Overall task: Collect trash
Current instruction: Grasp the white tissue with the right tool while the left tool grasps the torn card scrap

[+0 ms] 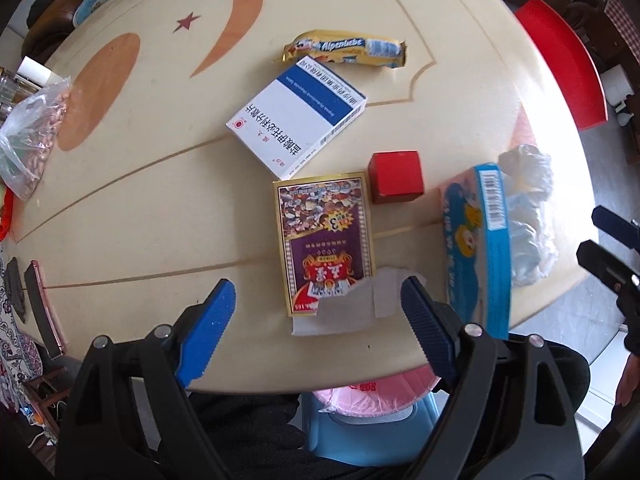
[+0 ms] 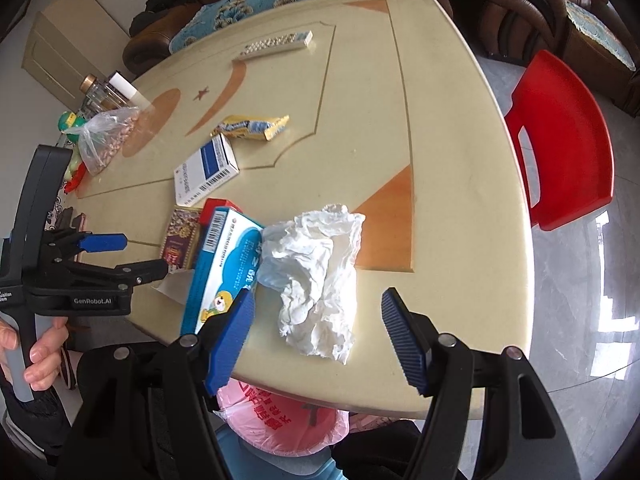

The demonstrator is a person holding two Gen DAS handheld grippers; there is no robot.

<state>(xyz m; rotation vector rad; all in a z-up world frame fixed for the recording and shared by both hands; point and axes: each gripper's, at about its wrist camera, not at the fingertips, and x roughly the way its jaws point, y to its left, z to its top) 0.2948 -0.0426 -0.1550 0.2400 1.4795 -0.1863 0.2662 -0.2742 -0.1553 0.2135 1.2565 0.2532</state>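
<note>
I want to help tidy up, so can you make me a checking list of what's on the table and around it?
Surface: cream table with orange shapes, no spills seen.
Job's things: crumpled tissue; blue box on its edge beside it; purple and gold box lying flat over a paper scrap; small red box; white and blue box; candy wrapper; pink bin bag below the table edge.
Clutter: bag of nuts, remote, jars.
Grippers: left hand-held gripper open above the purple and gold box; right hand-held gripper open around the tissue.
Cables: nothing seen.
Surroundings: red chair, brown sofa.
</note>
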